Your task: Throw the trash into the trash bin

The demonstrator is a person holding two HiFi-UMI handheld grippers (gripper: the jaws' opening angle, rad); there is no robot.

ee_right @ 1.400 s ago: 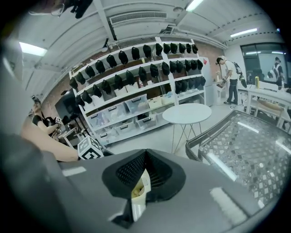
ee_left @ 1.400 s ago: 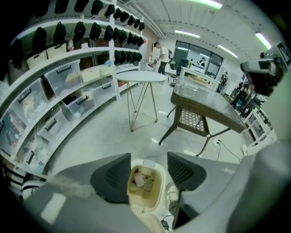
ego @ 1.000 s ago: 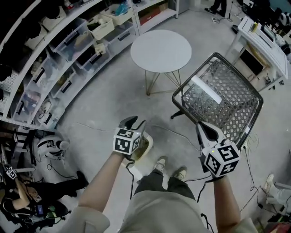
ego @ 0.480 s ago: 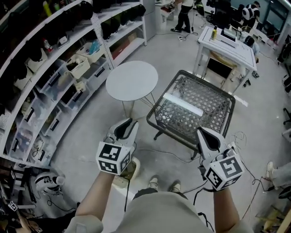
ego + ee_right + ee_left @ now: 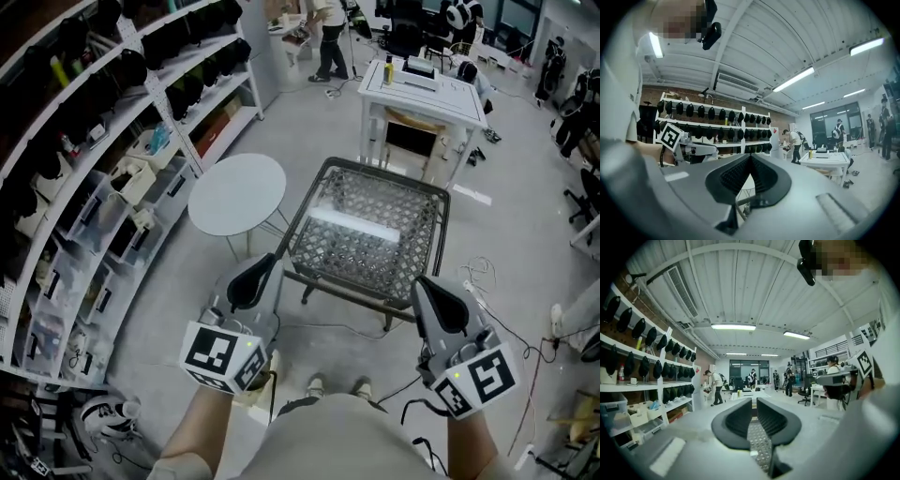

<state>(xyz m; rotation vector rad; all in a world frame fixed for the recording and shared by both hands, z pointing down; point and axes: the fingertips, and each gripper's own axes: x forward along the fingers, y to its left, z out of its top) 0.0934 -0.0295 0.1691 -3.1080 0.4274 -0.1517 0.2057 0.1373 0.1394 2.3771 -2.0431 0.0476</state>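
Far to the left of the wire chair (image 5: pixel 375 248) run the storage shelves (image 5: pixel 103 141), and a round white table (image 5: pixel 236 194) stands just beside the chair's left edge.

The left gripper (image 5: pixel 251 279) hovers on the near side of the chair's left corner and points level towards it. Its jaws are closing: a narrow slit is left between the pads, and nothing is in it. A pale container (image 5: pixel 266 368) peeps out from under this gripper's marker cube, on the floor on the near side of the chair, by the person's shoes (image 5: pixel 337 386). It is probably the trash bin, though most of it is hidden.

The right gripper (image 5: pixel 439 302) hovers off the chair's near right corner, also level. Its jaws are together at the tips and hold nothing.

No trash shows in either gripper, on the chair or on the floor around it, so I cannot say where it lies. If the container is the bin, it lies below and behind the left gripper, which is the nearer of the two. Both grippers point away from it. I judge the throwing done or not begun.

The only markings are the black-and-white squares on the cubes. No brand or word can be read.
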